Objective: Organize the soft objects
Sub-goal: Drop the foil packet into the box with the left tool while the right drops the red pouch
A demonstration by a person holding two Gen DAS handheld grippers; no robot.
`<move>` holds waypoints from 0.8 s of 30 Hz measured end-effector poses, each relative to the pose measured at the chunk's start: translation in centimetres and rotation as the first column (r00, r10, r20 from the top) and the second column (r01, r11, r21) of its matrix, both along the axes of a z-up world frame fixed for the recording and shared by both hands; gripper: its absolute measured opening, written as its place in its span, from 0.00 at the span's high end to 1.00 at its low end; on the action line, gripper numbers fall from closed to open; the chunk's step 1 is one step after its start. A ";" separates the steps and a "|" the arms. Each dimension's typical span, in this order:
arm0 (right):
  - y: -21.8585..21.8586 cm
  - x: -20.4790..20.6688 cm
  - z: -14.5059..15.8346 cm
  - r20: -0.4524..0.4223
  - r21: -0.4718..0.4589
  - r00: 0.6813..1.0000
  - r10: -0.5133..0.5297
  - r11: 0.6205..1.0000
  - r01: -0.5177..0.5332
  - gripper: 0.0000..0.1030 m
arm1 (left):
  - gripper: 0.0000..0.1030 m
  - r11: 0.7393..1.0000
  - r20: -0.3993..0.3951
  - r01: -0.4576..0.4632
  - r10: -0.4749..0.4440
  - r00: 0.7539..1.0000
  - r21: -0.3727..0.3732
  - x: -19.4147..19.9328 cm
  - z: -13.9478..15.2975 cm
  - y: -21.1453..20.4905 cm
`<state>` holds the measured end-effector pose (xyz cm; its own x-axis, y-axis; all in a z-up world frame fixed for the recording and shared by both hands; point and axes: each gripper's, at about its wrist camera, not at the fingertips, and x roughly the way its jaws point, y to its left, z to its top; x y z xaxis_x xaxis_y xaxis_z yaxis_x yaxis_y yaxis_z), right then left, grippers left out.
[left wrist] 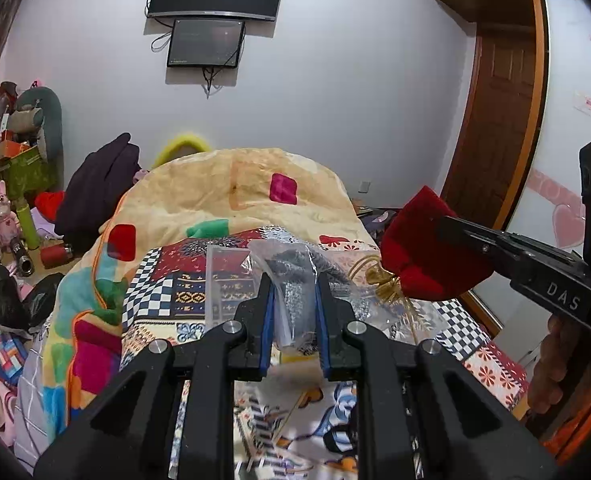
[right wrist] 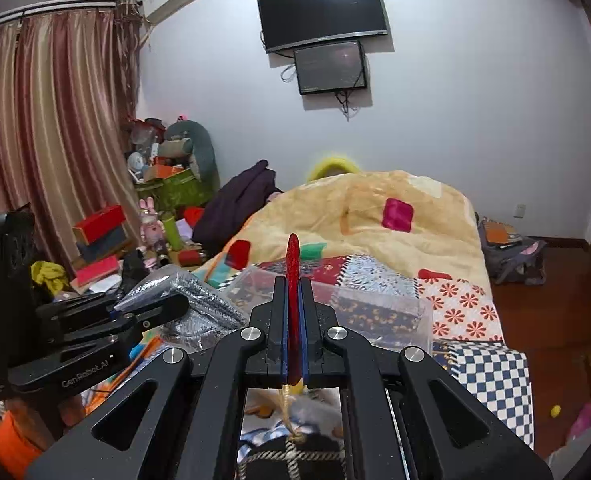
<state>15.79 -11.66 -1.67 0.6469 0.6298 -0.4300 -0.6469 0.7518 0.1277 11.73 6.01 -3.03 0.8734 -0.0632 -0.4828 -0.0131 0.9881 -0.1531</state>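
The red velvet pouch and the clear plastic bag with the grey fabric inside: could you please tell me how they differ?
The red velvet pouch is opaque, while the clear plastic bag shows its grey sparkly contents. The pouch has a gold cord tied in a bow; no tie shows on the bag. The pouch is pinched in the right gripper, the bag in the left gripper. Both are soft and held above the patterned bed.

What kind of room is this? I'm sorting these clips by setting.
Most likely a lived-in bedroom: a bed under a patchwork cover with a yellow quilt heaped on it, a wall-mounted TV facing it, and striped curtains beside clutter and a pink bunny toy.
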 end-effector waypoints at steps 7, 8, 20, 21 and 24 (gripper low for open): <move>0.4 2.6 -0.3 0.000 -0.020 0.998 -0.056 0.998 0.056 0.96 | 0.83 1.000 -0.073 -0.016 0.018 0.997 0.018 3.6 -2.3 -0.3; 0.4 3.0 -0.4 -0.006 -0.023 0.998 -0.063 0.998 0.063 0.96 | 0.83 1.000 -0.083 -0.018 0.020 0.996 0.022 4.0 -2.7 -0.3; 0.6 6.8 -6.4 -0.218 -0.182 0.972 -0.084 0.982 0.044 0.96 | 0.82 0.997 -0.241 0.038 -0.023 0.970 0.060 8.4 -7.3 -1.7; 0.6 6.9 -7.0 -0.225 -0.214 0.970 -0.097 0.976 0.048 0.96 | 0.82 0.998 -0.253 0.039 -0.024 0.967 0.055 8.4 -7.5 -1.6; 0.3 6.8 -7.7 -0.226 -0.267 0.967 -0.120 0.962 0.057 0.96 | 0.82 0.999 -0.264 0.034 -0.024 0.964 0.033 8.4 -7.5 -1.5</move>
